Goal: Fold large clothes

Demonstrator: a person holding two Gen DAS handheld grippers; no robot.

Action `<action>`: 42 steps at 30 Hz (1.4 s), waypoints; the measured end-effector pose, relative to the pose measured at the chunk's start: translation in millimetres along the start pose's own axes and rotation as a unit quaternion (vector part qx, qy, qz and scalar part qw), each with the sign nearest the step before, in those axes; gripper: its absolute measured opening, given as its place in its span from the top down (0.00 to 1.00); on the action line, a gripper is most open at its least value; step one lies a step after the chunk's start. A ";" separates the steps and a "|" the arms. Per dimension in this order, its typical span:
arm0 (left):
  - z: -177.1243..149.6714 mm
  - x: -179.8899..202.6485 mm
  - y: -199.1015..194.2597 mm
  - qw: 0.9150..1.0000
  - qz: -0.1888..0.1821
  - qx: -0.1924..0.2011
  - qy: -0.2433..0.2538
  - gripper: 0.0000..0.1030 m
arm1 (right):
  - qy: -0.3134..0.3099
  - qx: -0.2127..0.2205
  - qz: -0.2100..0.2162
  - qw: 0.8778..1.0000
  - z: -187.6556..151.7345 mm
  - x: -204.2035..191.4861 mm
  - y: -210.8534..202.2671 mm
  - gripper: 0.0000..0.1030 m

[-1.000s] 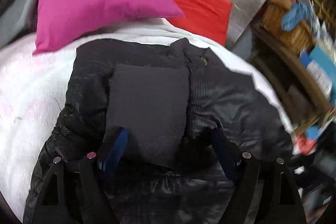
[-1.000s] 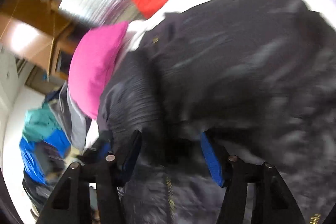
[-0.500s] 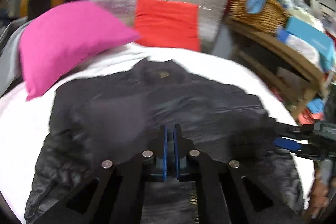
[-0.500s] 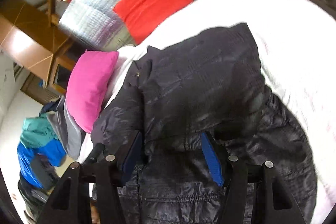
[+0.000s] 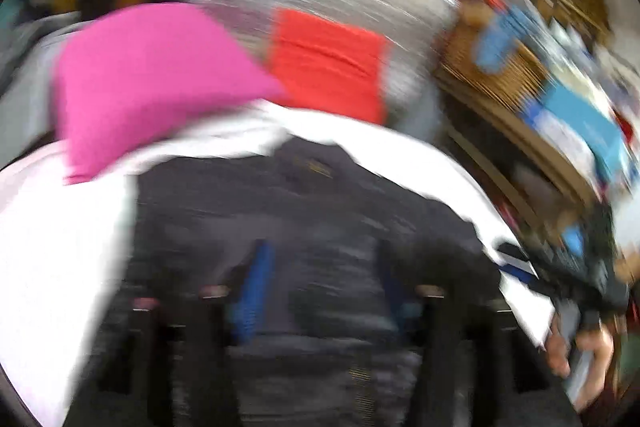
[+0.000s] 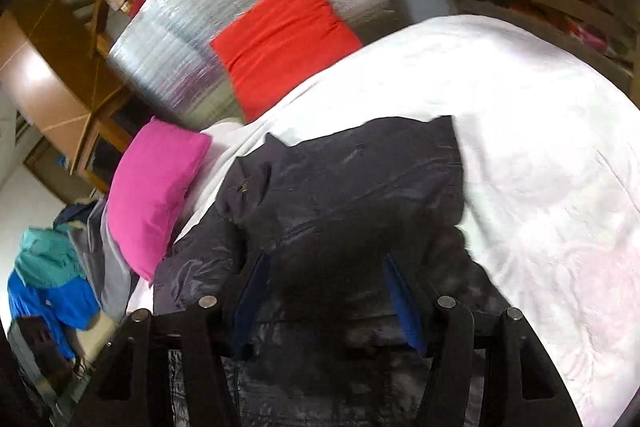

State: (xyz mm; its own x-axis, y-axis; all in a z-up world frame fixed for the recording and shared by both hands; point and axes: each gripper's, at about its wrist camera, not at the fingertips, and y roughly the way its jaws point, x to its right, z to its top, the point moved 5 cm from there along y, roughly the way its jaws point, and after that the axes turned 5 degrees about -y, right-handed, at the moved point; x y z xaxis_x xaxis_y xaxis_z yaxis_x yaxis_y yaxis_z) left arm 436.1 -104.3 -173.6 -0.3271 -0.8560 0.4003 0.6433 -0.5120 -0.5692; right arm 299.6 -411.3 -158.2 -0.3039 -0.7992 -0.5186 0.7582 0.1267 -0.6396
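So the left claw [image 5: 324,291] just pinched shut, now reopening empty above the black puffy jacket [image 6: 344,187]; right claw [image 6: 326,291] released too, sleeves folded.

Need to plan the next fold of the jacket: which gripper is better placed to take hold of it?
Probably right. The right gripper hangs open over the jacket with a sharp view of its folded edge. The left gripper also sits over it, but its jaws are opening and its view is blurred.

Heavily motion-blurred throughout the left wrist view: shelf clutter [image 5: 560,99] unreadable. Black jacket [image 6: 344,195] cut off at bottom edge, lower part hidden behind gripper frames.
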 end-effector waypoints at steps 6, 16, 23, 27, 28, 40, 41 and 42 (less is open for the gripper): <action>5.2 -95.9 -2.0 0.990 0.112 -0.023 -0.077 0.37 | -0.088 0.023 0.050 0.995 -11.0 -76.1 7.9 0.29; -17.4 -171.5 19.0 0.957 0.187 -0.106 -0.194 0.38 | -0.291 -0.008 0.004 0.957 -84.5 -199.5 67.5 0.22; -22.7 -163.2 20.2 0.953 0.212 -0.117 -0.180 0.38 | -0.375 -0.060 -0.105 0.919 -116.9 -214.0 139.1 0.19; -18.2 -170.4 16.0 0.952 0.216 -0.110 -0.187 0.38 | -0.345 -0.055 -0.091 0.933 -114.3 -200.1 143.4 0.43; -17.1 -172.4 15.1 0.951 0.219 -0.109 -0.186 0.38 | -0.324 -0.058 -0.077 0.941 -107.8 -195.6 140.0 0.58; -16.8 -137.9 23.2 0.964 0.205 -0.107 -0.130 0.38 | -0.131 -0.057 0.047 0.989 -48.0 -136.8 89.8 0.80; -17.8 -133.9 25.8 0.965 0.205 -0.110 -0.122 0.38 | -0.116 -0.053 0.051 0.990 -42.3 -129.8 84.0 0.80; -18.6 -130.2 27.0 0.965 0.206 -0.112 -0.115 0.38 | -0.097 -0.049 0.058 0.992 -35.7 -120.2 77.3 0.80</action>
State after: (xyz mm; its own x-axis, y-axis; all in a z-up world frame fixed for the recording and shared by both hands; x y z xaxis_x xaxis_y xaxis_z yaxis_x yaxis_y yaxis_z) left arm 483.2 -8.0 -254.4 0.1037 -0.9648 0.2417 0.5121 -0.1565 -0.8445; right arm 374.2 -284.4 -165.6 -0.0945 -0.8731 -0.4784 0.7193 0.2723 -0.6391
